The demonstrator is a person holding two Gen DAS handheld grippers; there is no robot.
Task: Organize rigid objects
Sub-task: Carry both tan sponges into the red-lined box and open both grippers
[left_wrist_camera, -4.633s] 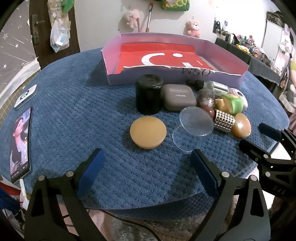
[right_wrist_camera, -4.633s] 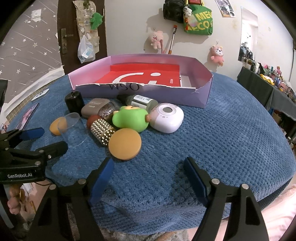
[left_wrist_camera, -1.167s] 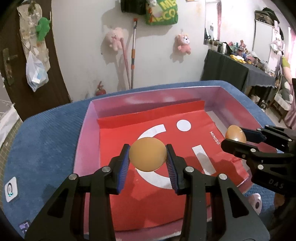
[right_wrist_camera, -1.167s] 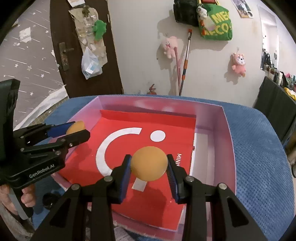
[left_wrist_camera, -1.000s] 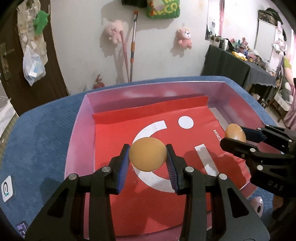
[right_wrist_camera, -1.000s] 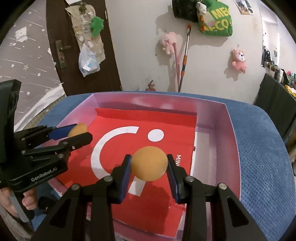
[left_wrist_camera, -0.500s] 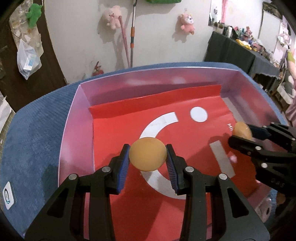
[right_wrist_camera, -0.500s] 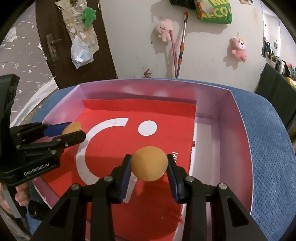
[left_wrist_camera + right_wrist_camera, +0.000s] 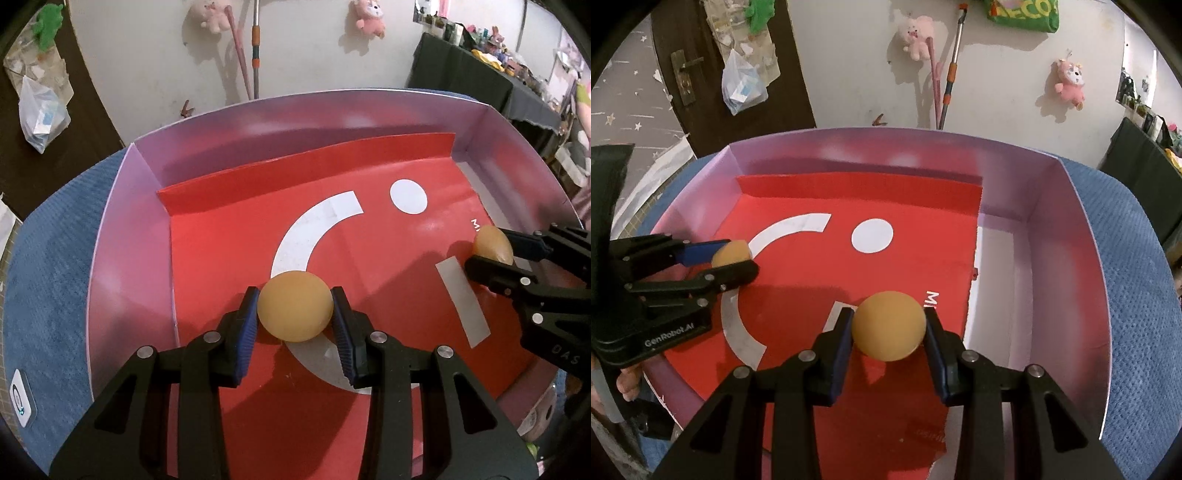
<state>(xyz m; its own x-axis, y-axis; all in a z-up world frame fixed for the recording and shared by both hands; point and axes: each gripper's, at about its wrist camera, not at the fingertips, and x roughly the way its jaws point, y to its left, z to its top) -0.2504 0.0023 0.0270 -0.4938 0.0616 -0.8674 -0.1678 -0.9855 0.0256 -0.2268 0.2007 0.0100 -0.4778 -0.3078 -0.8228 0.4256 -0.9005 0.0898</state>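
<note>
Both grippers hang over the open box (image 9: 110, 236), each pinching an orange disc on edge between its blue pads. The left gripper (image 9: 294, 314) has its jaws drawn in tight on the left disc (image 9: 294, 311), above the white arc printed on the red liner (image 9: 221, 251), near the box's left wall. The right gripper (image 9: 889, 326) is clamped the same way on the right disc (image 9: 889, 320), over the liner's right edge, beside the bare white strip of box floor. Whether either disc touches the liner I cannot tell.

Each gripper shows in the other's view, low at the side, with nothing between them but open liner. A person's fingers (image 9: 628, 380) curl round the left gripper's handle.

The box has pale purple walls and sits on a blue textured cloth (image 9: 1145, 295). A small white device (image 9: 23, 398) lies on the cloth at the left. Beyond are a white wall hung with pink plush toys (image 9: 1070, 85), a leaning broom handle (image 9: 951, 70), a green bag (image 9: 1023, 14), a dark door (image 9: 683, 74) with a plastic bag hanging on it, and a black-draped side table (image 9: 461, 70) crowded with small items
</note>
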